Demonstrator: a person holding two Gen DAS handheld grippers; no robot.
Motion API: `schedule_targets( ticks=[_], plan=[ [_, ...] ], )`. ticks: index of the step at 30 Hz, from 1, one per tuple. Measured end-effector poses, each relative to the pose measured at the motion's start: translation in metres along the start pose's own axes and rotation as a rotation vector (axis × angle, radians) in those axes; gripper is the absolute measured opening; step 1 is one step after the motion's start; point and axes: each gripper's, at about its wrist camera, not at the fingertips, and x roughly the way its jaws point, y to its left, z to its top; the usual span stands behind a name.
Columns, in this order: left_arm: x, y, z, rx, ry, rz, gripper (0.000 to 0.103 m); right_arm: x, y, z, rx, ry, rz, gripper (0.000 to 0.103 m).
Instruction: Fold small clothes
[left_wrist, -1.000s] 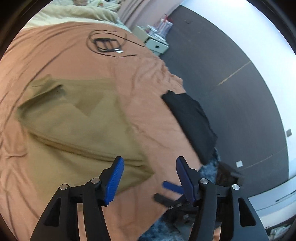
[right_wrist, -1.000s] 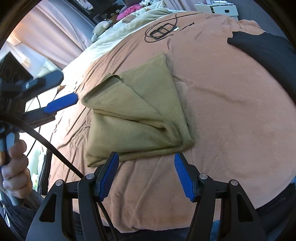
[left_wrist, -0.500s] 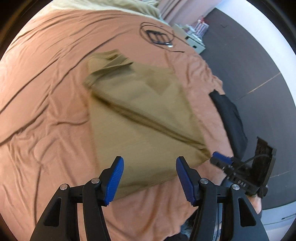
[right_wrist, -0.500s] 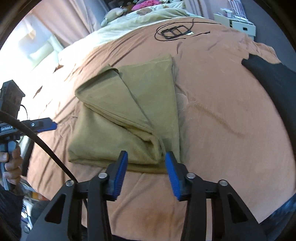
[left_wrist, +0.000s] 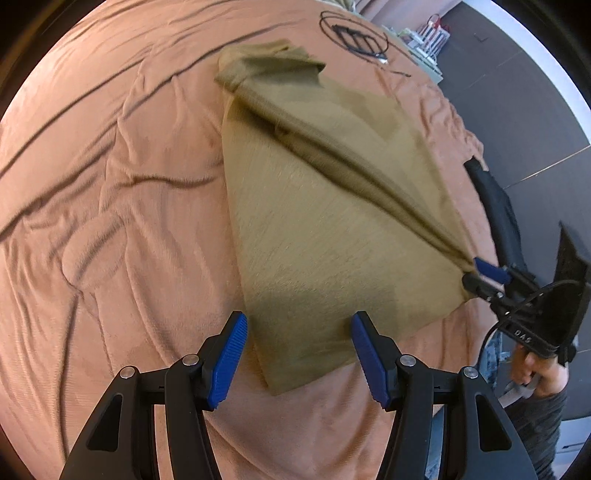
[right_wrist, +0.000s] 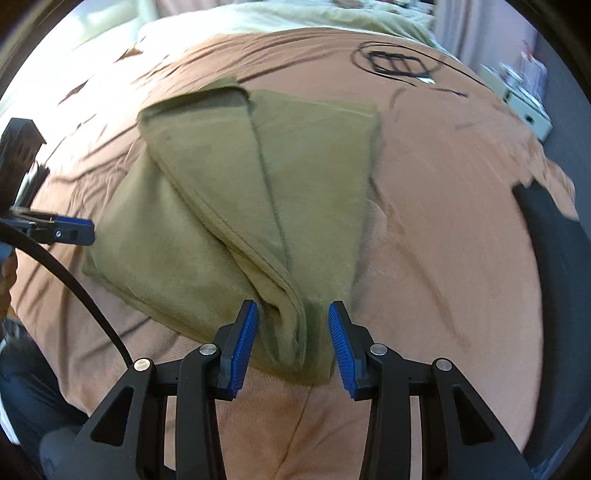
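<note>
Olive cloth (right_wrist: 207, 236) lies partly folded on the bed's brown blanket (left_wrist: 110, 184), one flap already laid diagonally across it (not a tidy rectangle yet). Right claw (right_wrist: 291, 332) straddles the bunched near corner, spread, pads not visibly pressing. Left claw (left_wrist: 295, 354) hangs spread over the other near corner, holding nothing. I'd guess another fold or two is left.

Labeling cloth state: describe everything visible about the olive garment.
The olive garment looks like soft, fleecy knit, partly folded: a stitched-hem flap lies diagonally over a flat lower layer. It rests on the orange-brown bedspread. The right gripper straddles its bunched near corner; the left gripper, open, brackets its other near corner.
</note>
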Motion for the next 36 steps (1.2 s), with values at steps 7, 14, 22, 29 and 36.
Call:
schedule_targets(
  ticks=[7, 14, 22, 29, 36],
  plan=[
    [0.014, 0.009, -0.005, -0.044, 0.017, -0.017, 0.061, 0.031, 0.022, 0.025, -0.234, 0.096, -0.031, 0.036],
    [0.015, 0.007, -0.002, -0.023, 0.022, -0.004, 0.059, 0.024, 0.000, 0.037, -0.115, 0.054, 0.127, 0.010],
    [0.021, -0.001, 0.001, 0.009, 0.038, 0.026, 0.056, 0.012, -0.043, 0.033, 0.121, 0.003, 0.341, 0.009],
    [0.023, -0.002, 0.002, 0.023, 0.046, 0.034, 0.056, 0.040, -0.075, 0.016, 0.247, 0.026, 0.458, 0.009],
    [0.026, -0.003, 0.004, 0.033, 0.049, 0.042, 0.055, 0.043, -0.095, 0.015, 0.323, 0.013, 0.537, 0.009]
  ],
)
